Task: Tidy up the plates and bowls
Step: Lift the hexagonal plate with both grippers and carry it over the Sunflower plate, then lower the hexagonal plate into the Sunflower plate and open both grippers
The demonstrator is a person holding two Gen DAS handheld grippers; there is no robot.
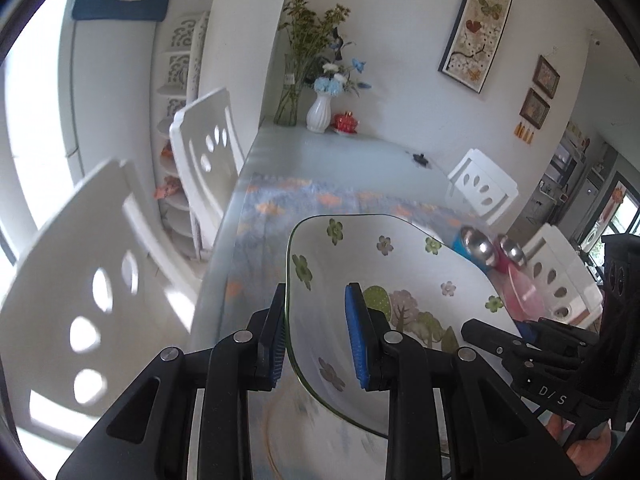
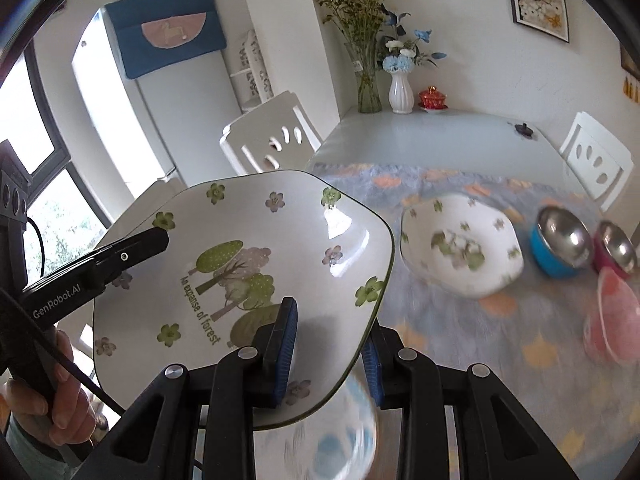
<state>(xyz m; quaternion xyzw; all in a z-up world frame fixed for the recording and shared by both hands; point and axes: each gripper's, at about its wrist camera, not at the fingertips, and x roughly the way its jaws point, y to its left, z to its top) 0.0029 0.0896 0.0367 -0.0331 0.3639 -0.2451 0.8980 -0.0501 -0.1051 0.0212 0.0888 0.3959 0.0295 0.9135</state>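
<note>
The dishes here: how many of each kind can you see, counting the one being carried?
Flowered plates: 2, held plate, plate on the table
Steel-lined bowls: 2, blue bowl, magenta bowl
Pink bowl: 1
Total: 5

Bright white dining room, daylight from the left.

White walls (image 1: 400,20) all round; pale glass-topped worktop (image 2: 420,132) partly under a blue-grey cloth with orange shapes (image 2: 460,320). White chairs with oval cut-outs (image 1: 204,148) on both sides of it. At the far end, against the wall: a clear glass vase of dried stems (image 1: 288,100), a white ribbed vase of blue and white flowers (image 1: 319,112), a small red lidded cup (image 1: 346,122). Framed butterfly picture (image 1: 476,32) and two small frames (image 1: 540,92) on the right wall. White refrigerator (image 2: 132,108) draped in a blue cover, beside a dark-framed window (image 2: 36,148); white carved corner shelf (image 1: 176,80) nearby.
</note>
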